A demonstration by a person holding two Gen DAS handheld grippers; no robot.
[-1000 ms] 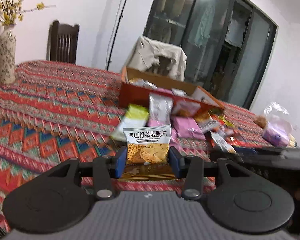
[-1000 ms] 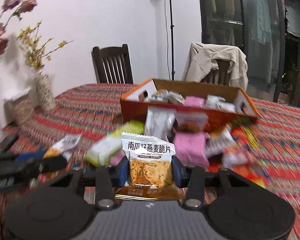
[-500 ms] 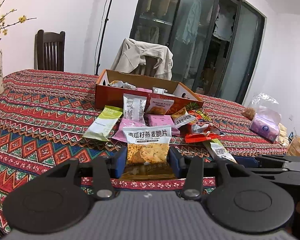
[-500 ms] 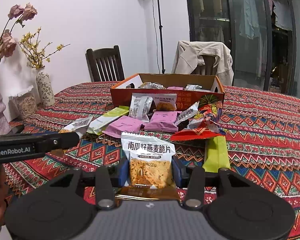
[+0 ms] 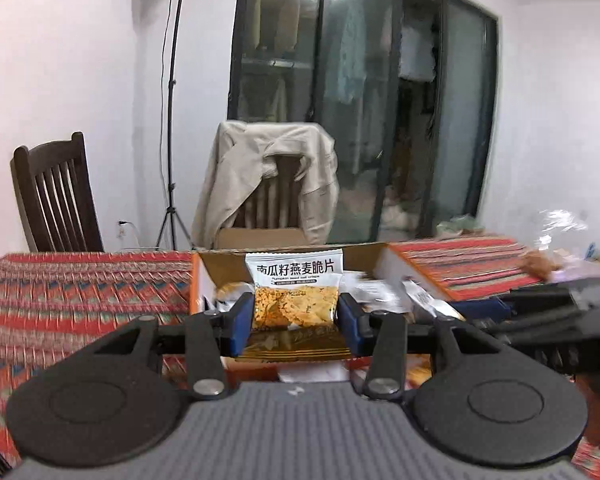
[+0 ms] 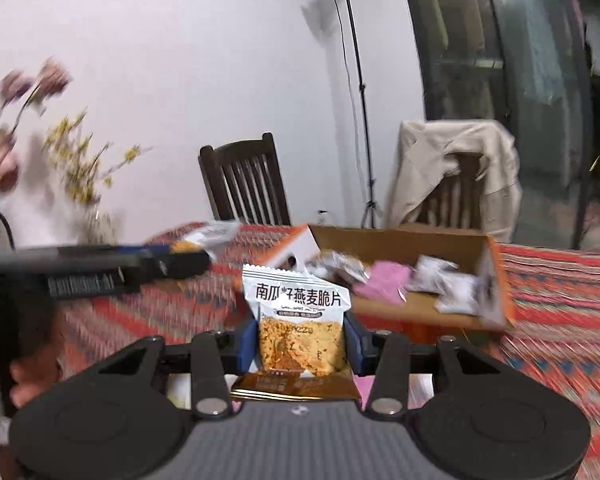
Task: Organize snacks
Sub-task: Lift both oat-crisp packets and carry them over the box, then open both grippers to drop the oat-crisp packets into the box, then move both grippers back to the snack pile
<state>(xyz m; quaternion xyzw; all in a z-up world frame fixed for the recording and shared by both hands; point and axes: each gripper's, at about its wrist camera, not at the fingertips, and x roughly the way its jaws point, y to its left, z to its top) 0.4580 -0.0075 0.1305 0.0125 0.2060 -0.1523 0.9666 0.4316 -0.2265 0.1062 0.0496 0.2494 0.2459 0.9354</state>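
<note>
**Two packets held at the box**

A crisp packet (image 5: 295,296) is clamped between the narrow jaws of the left gripper (image 5: 295,322), just before the near rim of the open box (image 5: 198,284). A second packet (image 6: 298,320) is gripped likewise by the right gripper (image 6: 299,344), left of the box (image 6: 496,280). Bare cardboard is seen between the snacks (image 6: 384,282) inside. Open tablecloth (image 6: 560,296) lies beyond the right wall.

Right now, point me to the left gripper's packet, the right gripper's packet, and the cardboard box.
left packet (image 5: 294,298): left wrist view, on its printed front.
right packet (image 6: 300,332): right wrist view, on the crisps picture.
cardboard box (image 6: 400,240): right wrist view, on the inner back wall.
</note>
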